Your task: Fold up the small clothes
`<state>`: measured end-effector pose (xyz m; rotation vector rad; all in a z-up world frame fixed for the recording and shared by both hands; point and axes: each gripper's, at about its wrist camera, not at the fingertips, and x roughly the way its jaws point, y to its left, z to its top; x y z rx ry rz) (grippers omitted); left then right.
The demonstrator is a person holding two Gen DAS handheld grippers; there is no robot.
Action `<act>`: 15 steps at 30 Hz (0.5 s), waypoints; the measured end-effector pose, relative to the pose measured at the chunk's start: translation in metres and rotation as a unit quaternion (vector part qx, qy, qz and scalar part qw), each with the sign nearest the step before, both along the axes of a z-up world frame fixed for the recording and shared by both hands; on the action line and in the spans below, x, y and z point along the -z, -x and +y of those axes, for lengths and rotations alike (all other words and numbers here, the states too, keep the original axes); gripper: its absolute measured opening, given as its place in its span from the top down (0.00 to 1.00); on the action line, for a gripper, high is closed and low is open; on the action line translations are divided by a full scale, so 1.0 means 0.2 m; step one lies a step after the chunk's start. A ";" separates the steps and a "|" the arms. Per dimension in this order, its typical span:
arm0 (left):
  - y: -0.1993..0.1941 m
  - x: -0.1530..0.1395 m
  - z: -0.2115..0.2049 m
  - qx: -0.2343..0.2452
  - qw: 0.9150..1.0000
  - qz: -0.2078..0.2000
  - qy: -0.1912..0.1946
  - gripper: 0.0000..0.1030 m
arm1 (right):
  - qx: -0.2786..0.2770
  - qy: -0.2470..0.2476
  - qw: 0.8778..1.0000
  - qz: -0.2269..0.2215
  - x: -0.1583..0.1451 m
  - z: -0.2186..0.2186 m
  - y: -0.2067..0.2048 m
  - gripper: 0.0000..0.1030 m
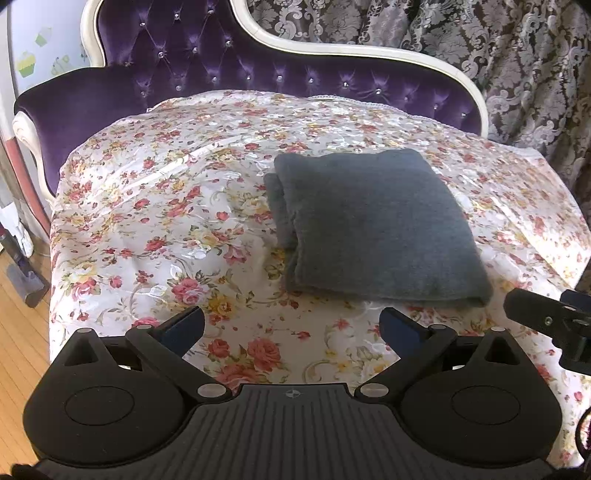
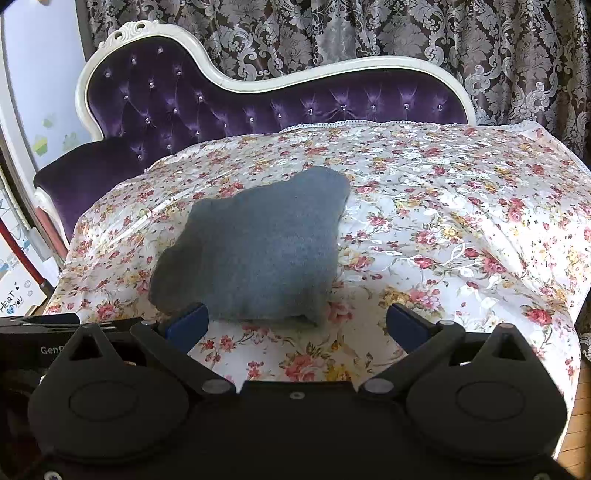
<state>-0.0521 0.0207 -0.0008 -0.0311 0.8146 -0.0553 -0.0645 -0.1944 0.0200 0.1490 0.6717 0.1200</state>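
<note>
A grey garment [image 1: 373, 225] lies folded into a thick rectangle on the floral cover [image 1: 155, 206] of a chaise. In the right wrist view the garment [image 2: 255, 251] sits left of centre, just beyond the fingertips. My left gripper [image 1: 293, 326] is open and empty, hovering near the front edge, short of the garment. My right gripper [image 2: 297, 325] is open and empty, with its left finger [image 2: 186, 323] close to the garment's near edge. A finger of the right gripper [image 1: 543, 314] shows at the right edge of the left wrist view.
The chaise has a purple tufted back [image 2: 236, 110] with a white frame. Patterned curtains [image 2: 406, 33] hang behind it. A wooden floor [image 1: 18, 332] lies to the left. The floral cover [image 2: 461, 229] drapes over the seat edges.
</note>
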 end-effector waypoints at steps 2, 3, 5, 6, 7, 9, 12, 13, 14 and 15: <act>0.00 0.00 0.00 0.000 1.000 0.000 -0.006 0.01 | 0.000 -0.001 1.000 0.001 0.00 0.01 0.00 0.01; 0.00 0.00 -0.01 -0.001 1.000 0.000 -0.008 0.01 | 0.000 -0.002 1.000 0.001 0.00 0.01 0.00 0.01; 0.00 0.00 -0.01 -0.002 1.000 0.001 -0.014 0.01 | -0.001 -0.001 1.000 0.001 0.00 0.01 0.00 0.00; 0.00 0.00 -0.01 -0.005 1.000 0.002 -0.016 0.01 | -0.001 0.000 1.000 0.002 0.00 0.01 0.00 0.01; -0.01 0.00 -0.01 -0.007 1.000 0.003 -0.017 0.01 | -0.002 -0.001 1.000 0.002 0.00 0.01 0.00 0.01; -0.01 0.00 0.00 -0.008 1.000 0.005 -0.016 0.01 | -0.003 -0.001 1.000 0.002 0.00 0.02 -0.01 0.01; -0.02 0.00 0.01 -0.010 1.000 0.008 -0.012 0.02 | -0.004 -0.002 1.000 0.002 0.00 0.02 -0.01 0.01; -0.02 0.00 0.00 -0.009 1.000 0.008 -0.013 0.02 | -0.005 -0.002 1.000 0.002 0.00 0.02 -0.01 0.01; -0.02 0.00 0.00 -0.008 1.000 0.009 -0.014 0.02 | -0.006 -0.002 1.000 0.002 0.00 0.02 -0.01 0.01; -0.02 0.00 0.00 -0.007 1.000 0.009 -0.014 0.02 | -0.007 -0.001 1.000 0.002 0.00 0.02 -0.01 0.01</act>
